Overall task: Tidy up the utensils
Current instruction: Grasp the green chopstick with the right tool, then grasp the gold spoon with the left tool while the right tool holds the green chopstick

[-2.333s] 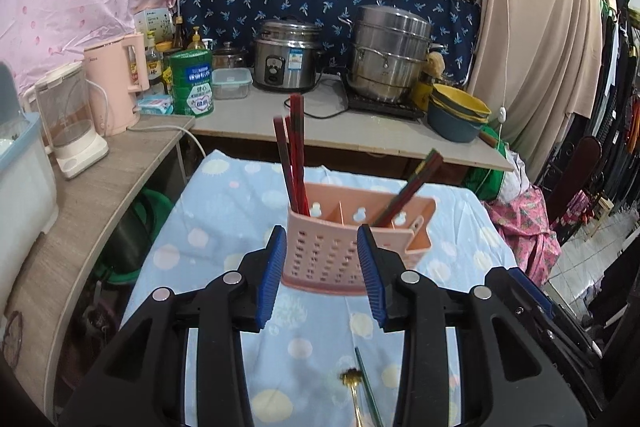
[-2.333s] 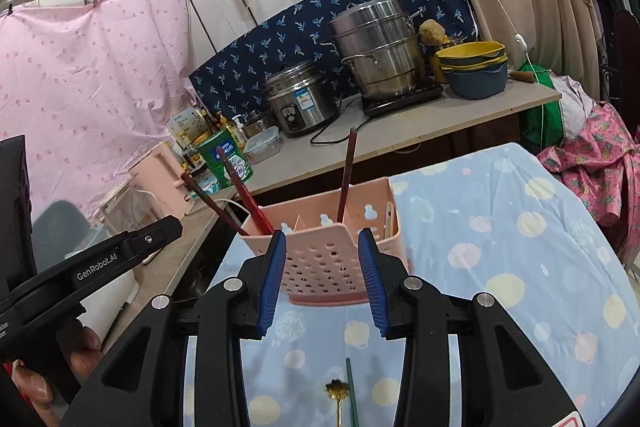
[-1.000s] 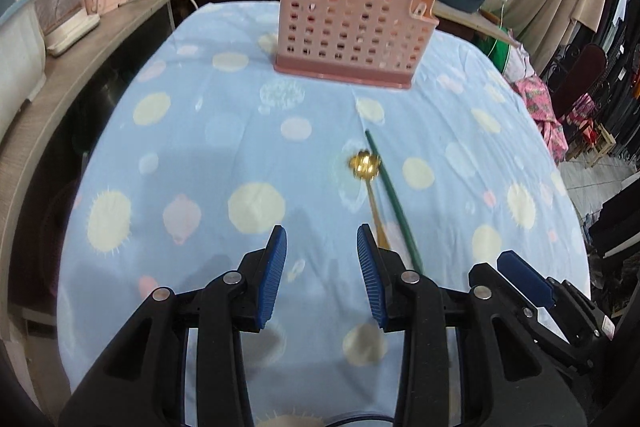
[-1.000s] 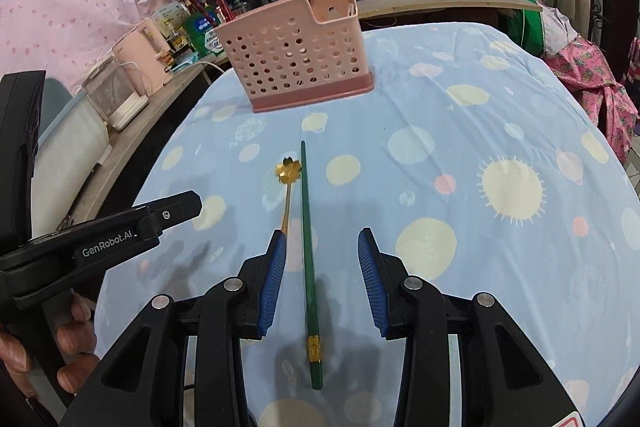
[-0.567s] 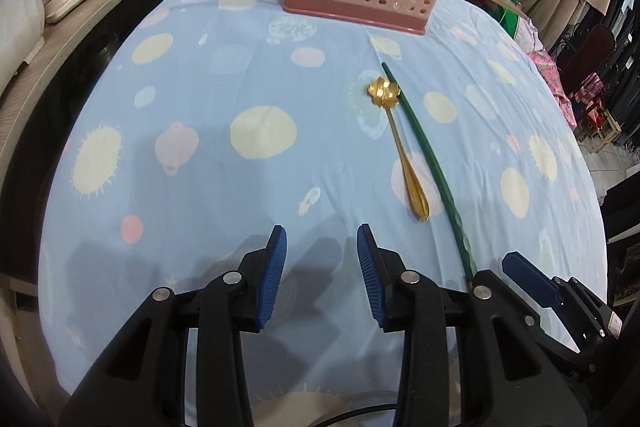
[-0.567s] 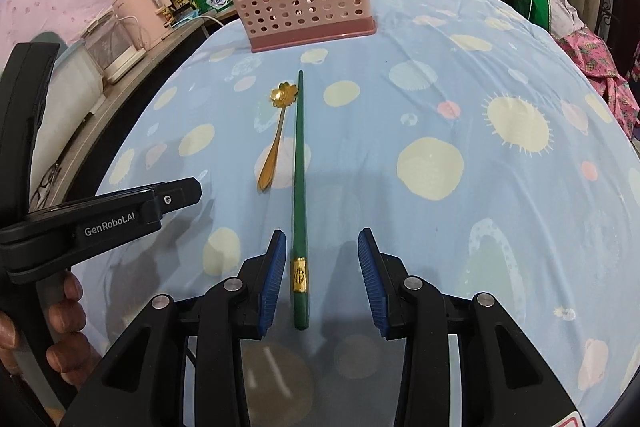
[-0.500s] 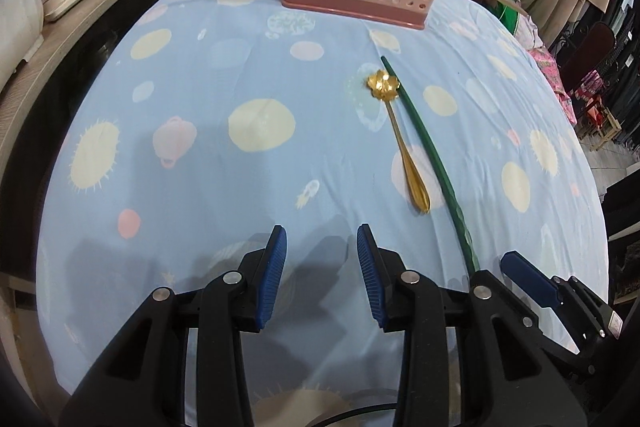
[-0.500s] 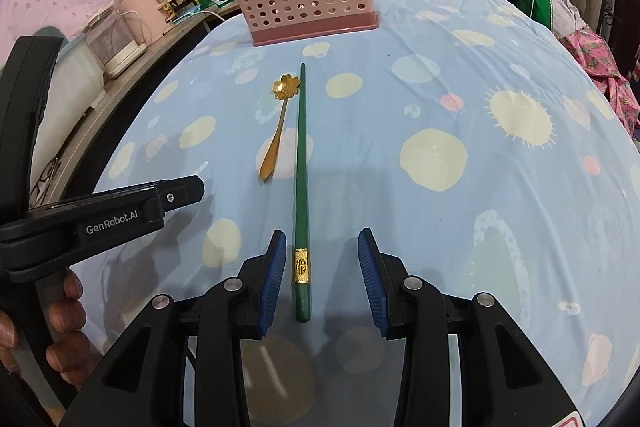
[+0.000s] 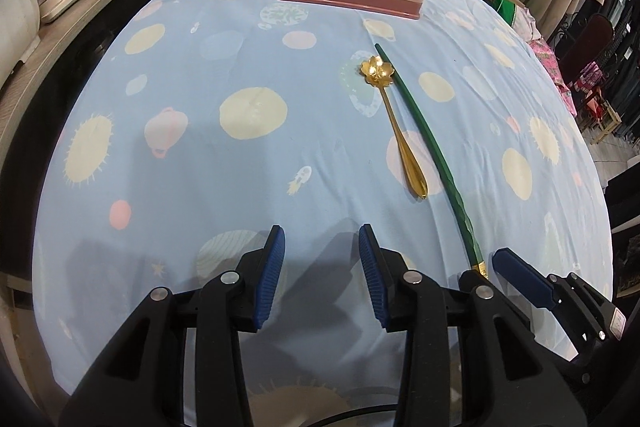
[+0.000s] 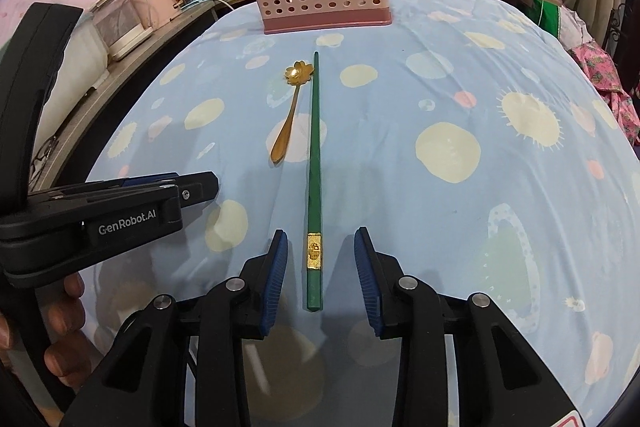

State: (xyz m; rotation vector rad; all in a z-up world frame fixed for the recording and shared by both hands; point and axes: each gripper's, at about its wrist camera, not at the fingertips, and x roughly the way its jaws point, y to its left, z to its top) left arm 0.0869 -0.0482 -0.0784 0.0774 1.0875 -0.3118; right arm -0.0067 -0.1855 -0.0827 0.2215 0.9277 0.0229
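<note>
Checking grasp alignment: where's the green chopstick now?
Right wrist view: green chopstick lies on the tablecloth, near end between the closing right tongs, gold spoon just left.

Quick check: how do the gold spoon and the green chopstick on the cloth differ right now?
The gold spoon is shorter, with a flower-shaped bowl; the green chopstick is longer, straight, with a gold band. The chopstick's end lies between the closing right gripper pads, untouched; the spoon lies clear of both grippers. Both lie flat, side by side.
</note>
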